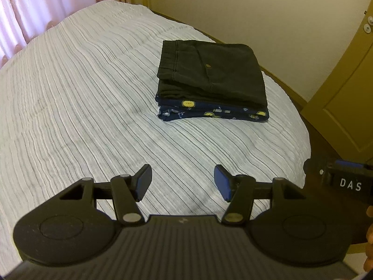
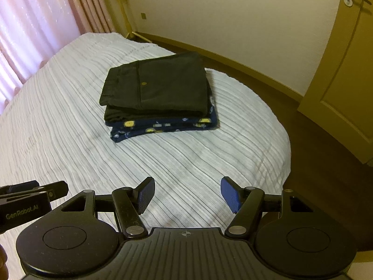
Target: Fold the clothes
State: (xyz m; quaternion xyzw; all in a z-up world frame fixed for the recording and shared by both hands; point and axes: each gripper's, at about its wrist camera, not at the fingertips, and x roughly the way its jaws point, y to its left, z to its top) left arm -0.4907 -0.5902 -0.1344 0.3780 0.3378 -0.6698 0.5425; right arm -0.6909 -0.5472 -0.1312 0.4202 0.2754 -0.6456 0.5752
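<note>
On the bed (image 1: 81, 93), which is covered with a white ribbed spread, two folded garments lie stacked toward the far right part of the mattress, near the edge that faces the wall. Uppermost is a pair of dark trousers (image 1: 209, 70), folded into a neat rectangle with a small brass button showing on a pocket flap. Beneath it, touching it and sticking out a little at the near edge, is a folded navy garment (image 1: 209, 113) printed with yellow and pale shapes. Seen from the right wrist, the same dark trousers (image 2: 158, 86) sit squarely on the navy garment (image 2: 163, 128).

Both tools hover above bare spread at the near side of the bed, well apart from the stack. Left gripper (image 1: 183, 183) has its jaws released, spread wide with nothing between the blue pads. Right gripper (image 2: 187, 193) is likewise released, jaws wide and holding nothing. Each tool shows at the edge of the other's view, so they are side by side.

Pink curtains (image 1: 35, 11) hang at the far left, a cream wall (image 1: 256, 11) runs behind the bed, and a yellowish door (image 2: 349, 81) stands at the right over dark wooden floor (image 2: 314, 151).
</note>
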